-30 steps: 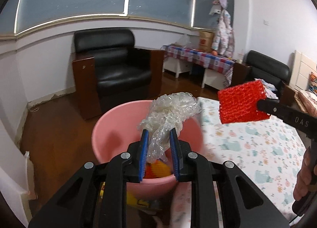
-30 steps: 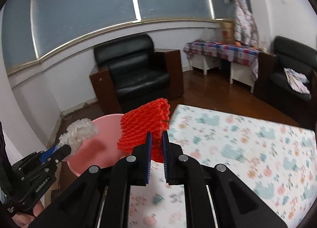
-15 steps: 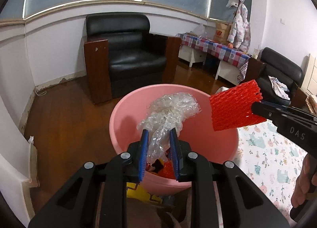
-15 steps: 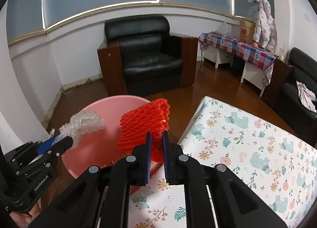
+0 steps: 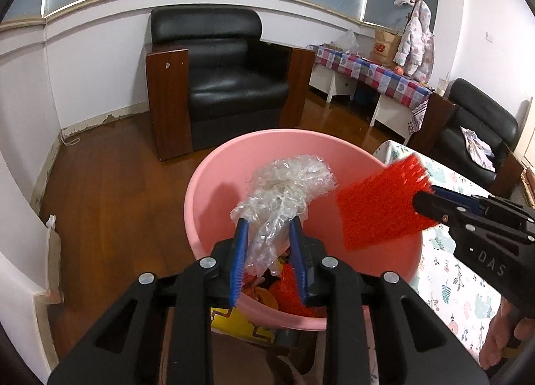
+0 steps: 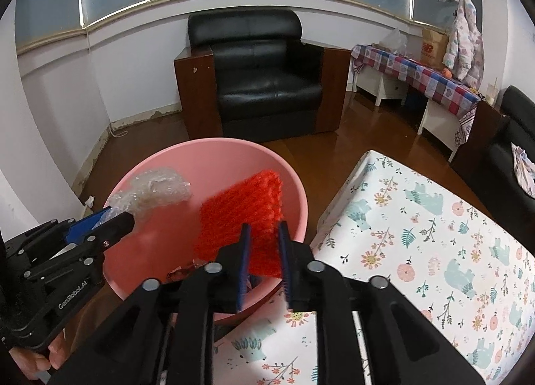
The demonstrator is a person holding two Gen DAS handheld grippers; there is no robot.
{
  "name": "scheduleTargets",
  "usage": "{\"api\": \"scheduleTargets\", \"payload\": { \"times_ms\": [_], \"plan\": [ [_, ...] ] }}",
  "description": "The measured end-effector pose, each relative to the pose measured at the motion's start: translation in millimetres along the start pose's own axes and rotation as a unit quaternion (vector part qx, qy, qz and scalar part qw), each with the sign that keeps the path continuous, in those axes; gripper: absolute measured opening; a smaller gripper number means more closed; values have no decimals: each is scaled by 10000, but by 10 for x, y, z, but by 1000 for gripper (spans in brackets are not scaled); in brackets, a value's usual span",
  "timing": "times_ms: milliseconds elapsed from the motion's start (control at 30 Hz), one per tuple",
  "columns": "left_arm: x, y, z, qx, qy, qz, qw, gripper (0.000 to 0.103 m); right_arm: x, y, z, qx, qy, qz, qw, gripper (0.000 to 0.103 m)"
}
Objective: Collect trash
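Left hand-held gripper (image 5: 267,244) and right hand-held gripper (image 6: 264,248) over the pink basin (image 5: 207,184), jaws opening

Drop step: bubble wrap (image 5: 287,184) and red foam net (image 6: 244,214) sit between parting pads (right net looks loose); next, let both fall in, then back away

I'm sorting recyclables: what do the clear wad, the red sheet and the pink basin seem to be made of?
Clear wad: likely bubble wrap, a glossy transparent film with small bubbles. Red sheet: looks like foam netting, matte, with a ribbed open mesh. Pink basin: probably moulded plastic, smooth with a soft sheen and a thin, even rim.
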State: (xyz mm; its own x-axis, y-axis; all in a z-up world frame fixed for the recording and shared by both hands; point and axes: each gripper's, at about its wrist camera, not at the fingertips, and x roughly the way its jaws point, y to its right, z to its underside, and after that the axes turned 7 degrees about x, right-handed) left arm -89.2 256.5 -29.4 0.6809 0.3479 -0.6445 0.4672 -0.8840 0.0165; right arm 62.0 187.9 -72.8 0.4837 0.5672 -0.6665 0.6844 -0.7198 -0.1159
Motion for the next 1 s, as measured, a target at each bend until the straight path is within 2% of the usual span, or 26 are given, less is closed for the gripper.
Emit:
{"api": "scheduleTargets", "payload": {
  "times_ms": [67,133,267,333,533,1000],
  "plan": [
    [18,-18,-2,-27,-19,-15,10000,26,13,12,5,26,-19,-53,10000,32],
    [24,-17,3,-42,-41,-14,10000,26,1,19,7,47,-3,-73,10000,44],
    [35,-3,-7,-11,-79,2,10000,30,-49,45,27,107,25,-132,9999,46],
    [24,17,-8,29,-82,11,10000,37,-82,61,37,160,57,-168,9997,49],
    [-37,75,-13,93,-36,81,9999,48,-236,133,71,277,175,-289,9990,53],
    [-394,328,-116,288,273,263,9989,51,-821,370,295,613,567,-607,9947,65]
  ]
}}
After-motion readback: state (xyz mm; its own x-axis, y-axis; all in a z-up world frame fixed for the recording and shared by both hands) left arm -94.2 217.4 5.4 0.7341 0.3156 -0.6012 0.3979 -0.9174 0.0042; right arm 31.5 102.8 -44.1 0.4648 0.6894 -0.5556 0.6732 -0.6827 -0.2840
